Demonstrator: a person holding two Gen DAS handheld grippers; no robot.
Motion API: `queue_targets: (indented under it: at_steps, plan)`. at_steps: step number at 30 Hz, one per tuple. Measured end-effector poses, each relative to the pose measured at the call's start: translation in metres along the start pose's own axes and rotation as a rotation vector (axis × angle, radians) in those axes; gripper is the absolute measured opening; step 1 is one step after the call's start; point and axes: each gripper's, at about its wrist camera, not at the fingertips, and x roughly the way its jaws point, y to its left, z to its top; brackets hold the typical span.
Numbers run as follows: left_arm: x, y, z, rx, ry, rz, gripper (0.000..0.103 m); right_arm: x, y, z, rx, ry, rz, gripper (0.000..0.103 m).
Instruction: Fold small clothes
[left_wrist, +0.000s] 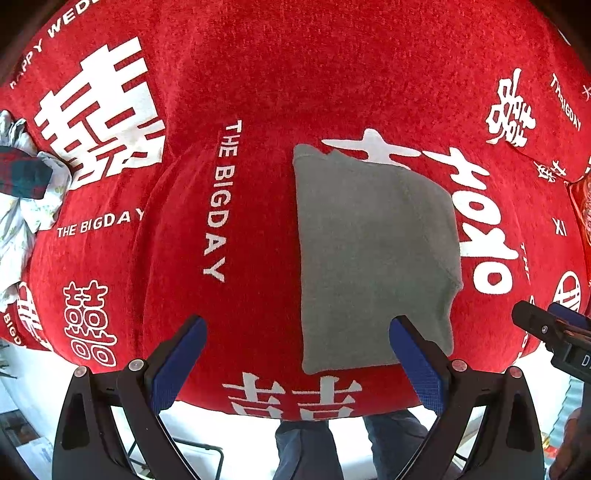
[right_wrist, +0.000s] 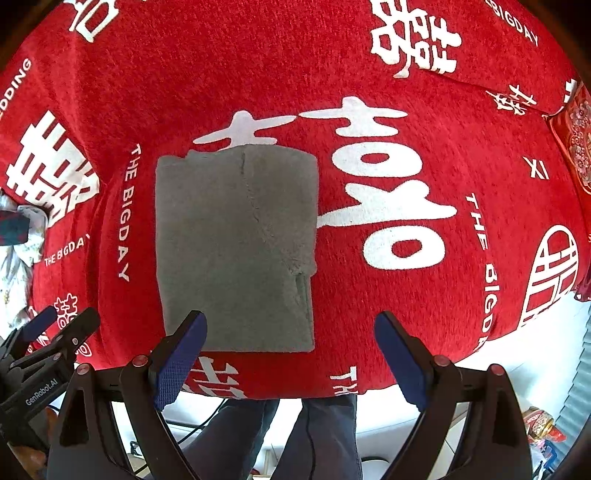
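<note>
A grey garment (left_wrist: 373, 254) lies folded into a flat rectangle on the red cloth-covered table (left_wrist: 258, 92); it also shows in the right wrist view (right_wrist: 236, 247). My left gripper (left_wrist: 299, 325) is open and empty, held above the table's near edge, its right finger over the garment's near right corner. My right gripper (right_wrist: 290, 321) is open and empty, its left finger over the garment's near edge. Each gripper shows in the other's view: the right one at the far right (left_wrist: 546, 321), the left one at the far left (right_wrist: 55, 325).
The red cloth (right_wrist: 406, 110) bears white characters and "THE BIGDAY" lettering. A pile of other clothes (left_wrist: 26, 192) lies at the table's left edge. A red patterned object (right_wrist: 576, 147) sits at the far right. The person's legs (right_wrist: 295, 435) stand below the near edge.
</note>
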Motion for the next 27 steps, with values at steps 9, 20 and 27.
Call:
queue_targets:
  at_steps: [9, 20, 27]
  plan:
    - [0.002, 0.003, 0.003, -0.019, 0.007, 0.006, 0.099, 0.000, 0.003, 0.003, -0.011, -0.002, -0.009, 0.094]
    - [0.003, 0.005, 0.002, -0.011, 0.007, 0.016, 0.099, 0.001, 0.009, 0.006, -0.026, 0.000, -0.009, 0.094]
    - [0.003, 0.005, 0.002, -0.009, 0.008, 0.015, 0.099, 0.001, 0.011, 0.006, -0.030, -0.001, -0.010, 0.094]
